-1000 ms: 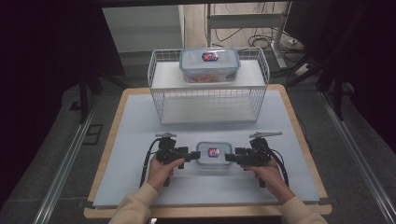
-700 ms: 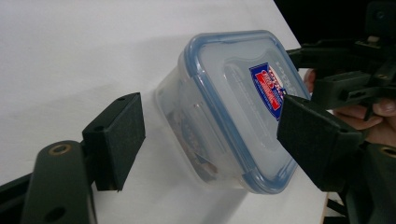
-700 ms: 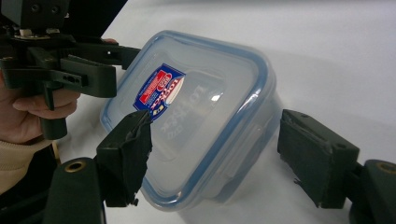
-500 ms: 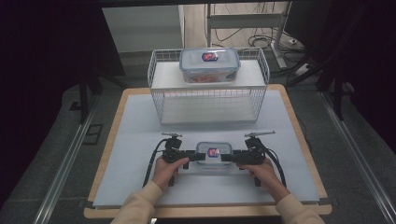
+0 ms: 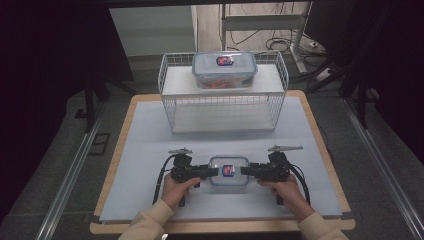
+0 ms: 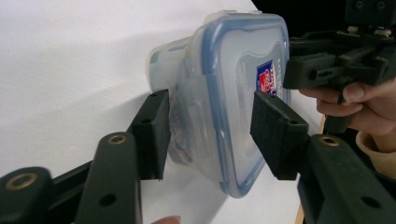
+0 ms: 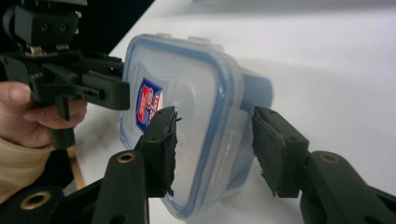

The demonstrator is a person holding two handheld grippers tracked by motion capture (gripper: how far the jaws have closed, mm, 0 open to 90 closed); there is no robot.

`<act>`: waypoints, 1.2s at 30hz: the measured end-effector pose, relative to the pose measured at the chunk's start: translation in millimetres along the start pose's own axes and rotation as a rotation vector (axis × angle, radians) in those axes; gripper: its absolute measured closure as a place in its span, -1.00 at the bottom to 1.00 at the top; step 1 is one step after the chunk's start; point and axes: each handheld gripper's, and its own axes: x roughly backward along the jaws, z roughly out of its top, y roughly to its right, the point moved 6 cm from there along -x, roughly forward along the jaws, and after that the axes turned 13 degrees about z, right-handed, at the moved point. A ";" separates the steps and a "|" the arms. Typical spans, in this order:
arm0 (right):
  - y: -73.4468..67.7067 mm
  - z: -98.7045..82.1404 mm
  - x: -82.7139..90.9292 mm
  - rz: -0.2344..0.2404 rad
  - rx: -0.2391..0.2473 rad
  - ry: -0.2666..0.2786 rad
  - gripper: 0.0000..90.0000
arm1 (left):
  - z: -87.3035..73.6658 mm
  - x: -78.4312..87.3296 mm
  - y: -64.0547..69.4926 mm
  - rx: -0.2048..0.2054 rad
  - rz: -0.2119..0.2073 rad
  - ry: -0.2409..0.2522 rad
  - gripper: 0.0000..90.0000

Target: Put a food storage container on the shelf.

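Observation:
A small clear container with a blue-rimmed lid and a red-blue label lies on the white mat near the front edge. My left gripper holds its left end and my right gripper its right end. In the left gripper view the container sits between the jaws of the left gripper, one pad on the lid, the other against the underside. In the right gripper view the right gripper clamps the container the same way. Both pairs of jaws have just been closing onto it.
A white wire basket rack stands at the back of the mat. On its top shelf rests a larger lidded container with orange contents. The wooden table edge frames the mat. Dark floor and cables lie beyond.
Both grippers' jaws have narrowed from wide apart to pressing on the small container's two ends. The hands stayed almost in place, and the container has not shifted.

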 end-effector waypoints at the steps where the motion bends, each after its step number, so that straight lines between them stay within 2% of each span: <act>1: -0.6 -0.3 0.4 0.004 0.004 -0.002 0.14 | -1.2 0.8 1.1 -0.010 0.007 0.007 0.10; 3: -1.5 -0.5 0.6 0.006 0.009 0.003 0.14 | -2.4 2.2 2.4 -0.028 0.014 0.012 0.10; 5: -2.5 -1.2 1.6 0.010 0.006 0.001 0.15 | -3.0 2.8 2.9 -0.019 0.007 0.020 0.12; 15: -5.2 -2.1 3.7 0.007 0.015 0.013 0.17 | -2.0 6.0 6.9 -0.047 0.019 0.041 0.13; 16: -6.1 -0.5 5.1 0.007 0.018 0.036 0.29 | -1.4 6.7 7.8 -0.052 0.021 0.044 0.14; 17: -8.1 6.5 11.9 0.009 0.015 0.125 0.56 | -1.1 7.2 8.7 -0.050 0.018 0.047 0.15; 18: -8.7 10.1 16.3 -0.002 0.009 0.141 0.62 | -0.8 7.6 11.1 -0.038 -0.014 0.047 0.19; 19: -8.9 13.0 19.1 -0.025 0.030 0.135 0.59 | -1.1 7.0 13.4 -0.036 -0.019 0.043 0.23; 20: -8.1 13.3 20.0 -0.048 0.057 0.120 0.59 | -1.4 4.3 14.8 -0.057 0.028 0.038 0.23; 21: -7.0 12.2 19.6 -0.036 0.050 0.123 0.61 | -1.3 2.4 14.9 -0.066 0.049 0.034 0.17; 24: -6.5 12.5 18.3 -0.036 0.053 0.116 0.59 | -0.8 1.5 13.0 -0.052 0.035 0.031 0.15; 27: -5.4 11.0 16.2 -0.018 0.038 0.110 0.42 | -1.1 1.2 11.0 -0.043 0.020 0.022 0.15; 29: -1.7 4.2 9.6 0.001 0.023 0.026 0.13 | -0.9 -0.4 9.7 -0.035 0.023 0.019 0.15; 31: 1.9 -4.1 2.8 -0.004 0.023 -0.017 -0.01 | -1.2 -1.3 8.1 -0.033 0.025 0.015 0.13; 36: 4.3 -7.9 3.8 0.027 -0.001 -0.056 0.03 | -1.8 -1.7 7.4 -0.038 0.024 0.012 0.12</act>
